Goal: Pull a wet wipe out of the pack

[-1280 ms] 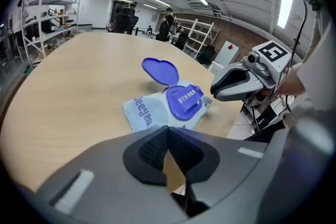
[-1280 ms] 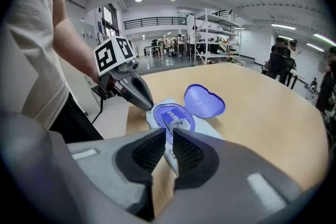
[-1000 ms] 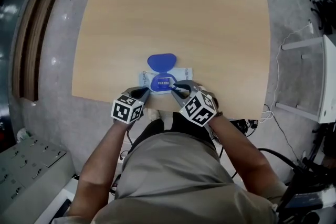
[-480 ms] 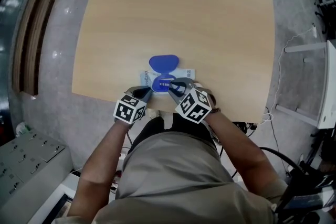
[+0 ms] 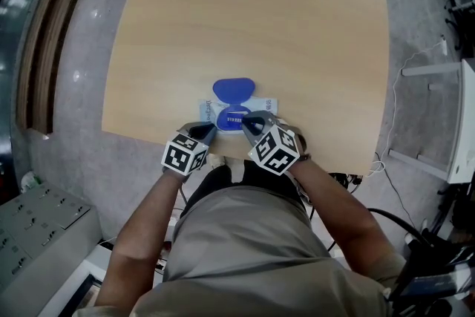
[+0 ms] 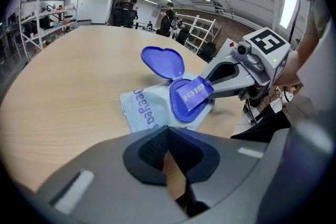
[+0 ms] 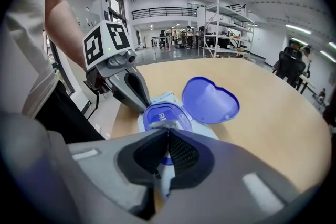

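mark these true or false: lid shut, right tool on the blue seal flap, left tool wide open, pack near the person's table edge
1. The lid is shut. False: it stands flipped open behind the pack.
2. The right tool is closed on the blue seal flap. True, as far as the left gripper view shows.
3. The left tool is wide open. False: its jaws meet, with nothing between them.
4. The pack lies near the person's edge of the table. True.
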The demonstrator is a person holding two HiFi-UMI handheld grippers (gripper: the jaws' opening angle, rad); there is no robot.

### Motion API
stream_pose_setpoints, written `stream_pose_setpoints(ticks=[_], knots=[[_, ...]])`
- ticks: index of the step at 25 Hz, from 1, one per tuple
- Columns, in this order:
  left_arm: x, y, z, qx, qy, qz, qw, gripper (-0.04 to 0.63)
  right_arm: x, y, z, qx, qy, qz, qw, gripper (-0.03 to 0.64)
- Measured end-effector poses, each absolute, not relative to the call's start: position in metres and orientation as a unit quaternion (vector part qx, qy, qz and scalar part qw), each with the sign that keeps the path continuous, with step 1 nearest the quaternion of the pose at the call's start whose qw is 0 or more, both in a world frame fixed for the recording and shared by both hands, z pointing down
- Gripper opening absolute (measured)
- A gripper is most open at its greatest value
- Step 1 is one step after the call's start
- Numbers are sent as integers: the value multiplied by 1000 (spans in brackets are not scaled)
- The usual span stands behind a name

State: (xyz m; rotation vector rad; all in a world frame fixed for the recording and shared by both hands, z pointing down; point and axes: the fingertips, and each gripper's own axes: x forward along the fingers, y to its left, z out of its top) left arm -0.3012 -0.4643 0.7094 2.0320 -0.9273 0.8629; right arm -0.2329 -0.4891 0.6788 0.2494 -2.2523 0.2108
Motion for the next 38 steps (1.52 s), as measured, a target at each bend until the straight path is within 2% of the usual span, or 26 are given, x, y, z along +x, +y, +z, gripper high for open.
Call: stream_pose_setpoints(ticks=[20,38], knots=[[-299,-462,708,804,-338,343,349,3,-201,-501,632,191,-893,94,397,3],[-305,-445,697,828,-317,333,322,3,-191,-466,547,299,-883,61,357,3]])
